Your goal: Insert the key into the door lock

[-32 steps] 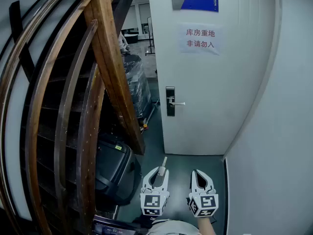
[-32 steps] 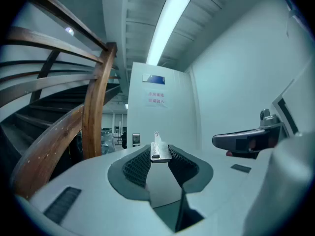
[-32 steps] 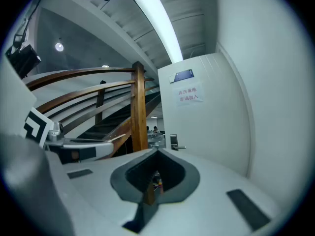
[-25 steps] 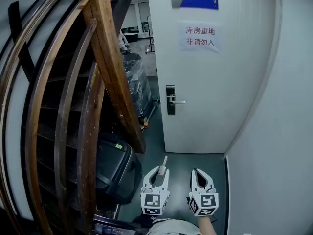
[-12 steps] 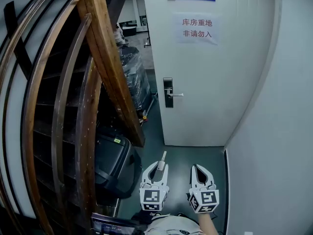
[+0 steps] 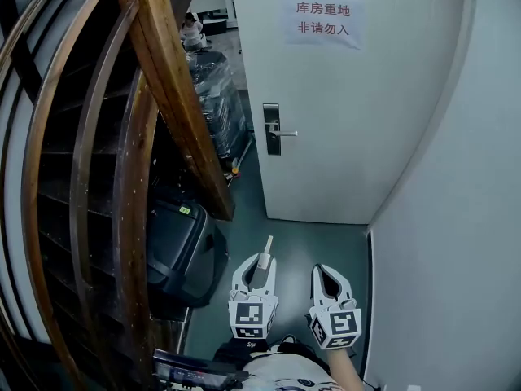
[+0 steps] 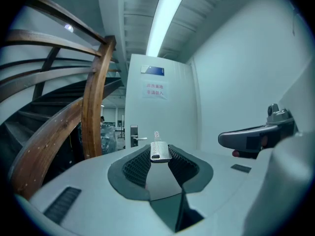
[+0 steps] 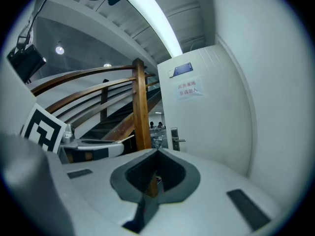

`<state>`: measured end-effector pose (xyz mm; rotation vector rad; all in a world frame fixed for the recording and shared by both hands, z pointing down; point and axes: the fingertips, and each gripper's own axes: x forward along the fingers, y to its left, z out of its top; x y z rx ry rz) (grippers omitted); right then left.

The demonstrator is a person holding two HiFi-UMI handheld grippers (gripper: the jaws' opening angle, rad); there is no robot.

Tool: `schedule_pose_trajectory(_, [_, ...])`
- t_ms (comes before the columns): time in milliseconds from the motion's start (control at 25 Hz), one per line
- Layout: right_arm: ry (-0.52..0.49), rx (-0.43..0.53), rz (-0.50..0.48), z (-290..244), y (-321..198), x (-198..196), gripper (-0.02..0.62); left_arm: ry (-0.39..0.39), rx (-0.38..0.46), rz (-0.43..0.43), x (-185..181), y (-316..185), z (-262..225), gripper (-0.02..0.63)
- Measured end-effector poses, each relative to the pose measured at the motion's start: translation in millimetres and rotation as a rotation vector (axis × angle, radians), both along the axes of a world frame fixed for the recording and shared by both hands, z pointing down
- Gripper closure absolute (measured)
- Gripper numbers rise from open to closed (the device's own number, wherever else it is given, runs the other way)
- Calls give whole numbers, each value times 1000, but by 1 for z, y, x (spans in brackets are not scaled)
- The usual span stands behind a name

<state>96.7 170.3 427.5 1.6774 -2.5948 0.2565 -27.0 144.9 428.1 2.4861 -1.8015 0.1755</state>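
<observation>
A white door (image 6: 342, 120) stands ahead, with a dark lock plate (image 6: 271, 129) and a silver lever handle (image 6: 285, 133) at its left edge. My left gripper (image 6: 259, 259) is low in the head view, shut on a silver key (image 6: 265, 251) whose blade points up and forward. In the left gripper view the key (image 7: 160, 150) sticks out past the closed jaws toward the door, right of the lock plate (image 7: 134, 136). Beside it, my right gripper (image 6: 324, 269) is shut on nothing. The right gripper view also shows the lock plate (image 8: 174, 138), far off.
A curved wooden stair railing (image 6: 175, 96) rises close on the left. A black case (image 6: 183, 251) sits on the floor under it. A plastic-wrapped stack (image 6: 216, 96) stands beyond the open doorway. A plain wall (image 6: 456, 218) closes the right side. A paper notice (image 6: 323, 19) hangs on the door.
The head view has moved closer to the door: the lock and notice sit higher and the blue sign has left the top. Both grippers keep their pose; the key stays held.
</observation>
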Motion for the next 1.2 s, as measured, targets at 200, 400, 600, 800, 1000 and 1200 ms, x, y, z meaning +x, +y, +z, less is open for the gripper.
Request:
schedule_pose_trajectory(200, [-6, -34, -22, 12, -8, -2, 589, -10, -26, -11, 2, -8, 11, 489])
schedule_pose_trajectory(400, [-3, -25, -32, 13, -37, -13, 589, -9, -23, -15, -4, -38, 13, 489])
schedule_pose_trajectory(600, [2, -12, -4, 6, -74, -19, 589, -5, -13, 2, -10, -77, 11, 489])
schedule_pose_trajectory(800, [7, -2, 21, 2, -110, -35, 589, -7, -13, 26, -26, -113, 12, 489])
schedule_pose_trajectory(1000, [19, -15, 22, 5, -143, -56, 589, -3, -22, 38, -43, -147, 14, 489])
schedule_pose_trajectory(1200, [15, -50, 26, 13, -168, -75, 589, -2, -57, 56, -58, -173, 27, 489])
